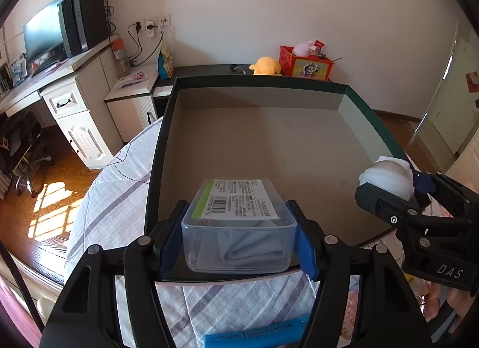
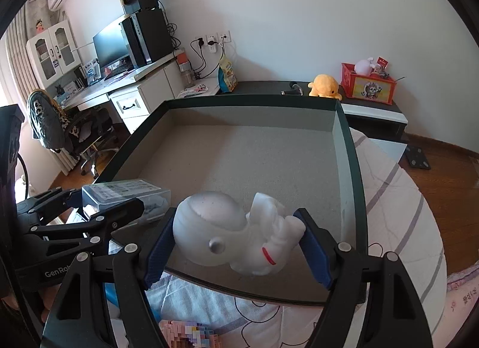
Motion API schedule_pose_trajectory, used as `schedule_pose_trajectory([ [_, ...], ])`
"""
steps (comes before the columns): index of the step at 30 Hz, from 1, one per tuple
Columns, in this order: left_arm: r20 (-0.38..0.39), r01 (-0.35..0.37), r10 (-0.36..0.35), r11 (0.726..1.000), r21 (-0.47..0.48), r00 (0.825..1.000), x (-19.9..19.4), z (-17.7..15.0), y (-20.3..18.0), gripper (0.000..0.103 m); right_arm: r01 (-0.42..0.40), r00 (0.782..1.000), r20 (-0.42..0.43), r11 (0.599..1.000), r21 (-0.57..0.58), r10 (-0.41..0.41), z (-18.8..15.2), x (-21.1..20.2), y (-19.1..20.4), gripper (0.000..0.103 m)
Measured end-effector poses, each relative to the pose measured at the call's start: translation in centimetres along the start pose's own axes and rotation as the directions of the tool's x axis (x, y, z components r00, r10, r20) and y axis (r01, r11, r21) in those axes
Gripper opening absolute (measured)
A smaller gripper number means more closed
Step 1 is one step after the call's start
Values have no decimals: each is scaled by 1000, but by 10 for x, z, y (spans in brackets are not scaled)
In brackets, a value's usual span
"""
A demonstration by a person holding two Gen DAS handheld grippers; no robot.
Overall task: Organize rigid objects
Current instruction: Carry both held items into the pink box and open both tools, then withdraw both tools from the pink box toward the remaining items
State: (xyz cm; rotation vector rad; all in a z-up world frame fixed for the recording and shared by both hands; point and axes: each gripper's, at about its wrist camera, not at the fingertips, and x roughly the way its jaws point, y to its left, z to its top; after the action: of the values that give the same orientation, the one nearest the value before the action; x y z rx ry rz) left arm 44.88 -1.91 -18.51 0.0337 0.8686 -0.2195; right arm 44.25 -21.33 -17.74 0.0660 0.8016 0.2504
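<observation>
My left gripper (image 1: pixel 238 235) is shut on a clear plastic box (image 1: pixel 239 228) with a barcode label and folded cloth inside, held over the near rim of a large dark-green tray (image 1: pixel 155 150) with a beige floor. My right gripper (image 2: pixel 236 243) is shut on a white astronaut figure (image 2: pixel 233 234), lying sideways between the blue pads, also above the tray's (image 2: pixel 353 168) near edge. In the left wrist view the astronaut figure (image 1: pixel 386 175) and right gripper (image 1: pixel 395 189) show at the right. The clear box (image 2: pixel 125 195) and left gripper (image 2: pixel 107 207) appear at the left of the right wrist view.
The tray rests on a bed with a white striped cover (image 1: pixel 113 198). A blue box (image 1: pixel 254 334) lies on the bed below the left gripper. A pixel-pattern object (image 2: pixel 188 334) lies below the right. A desk with monitor (image 1: pixel 45 33) stands left; a yellow plush (image 1: pixel 265 66) and red box (image 1: pixel 305 62) sit beyond.
</observation>
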Motion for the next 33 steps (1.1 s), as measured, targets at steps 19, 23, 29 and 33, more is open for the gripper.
schedule_pose_trajectory([
  [19, 433, -96, 156, 983, -159, 888, -226, -114, -8, 103, 112, 919, 385, 993, -35, -90, -84, -213, 57, 103],
  [23, 478, -158, 217, 974, -161, 851, -266, -138, -23, 103, 149, 883, 454, 988, -31, -119, -108, -257, 74, 103],
  [29, 527, -156, 204, 978, -135, 825, -312, -167, -41, 103, 175, 857, 496, 984, -24, -140, -138, -301, 89, 103],
  [33, 562, -207, 230, 973, -105, 795, -332, -184, -58, 103, 189, 843, 516, 982, -18, -153, -151, -321, 93, 103],
])
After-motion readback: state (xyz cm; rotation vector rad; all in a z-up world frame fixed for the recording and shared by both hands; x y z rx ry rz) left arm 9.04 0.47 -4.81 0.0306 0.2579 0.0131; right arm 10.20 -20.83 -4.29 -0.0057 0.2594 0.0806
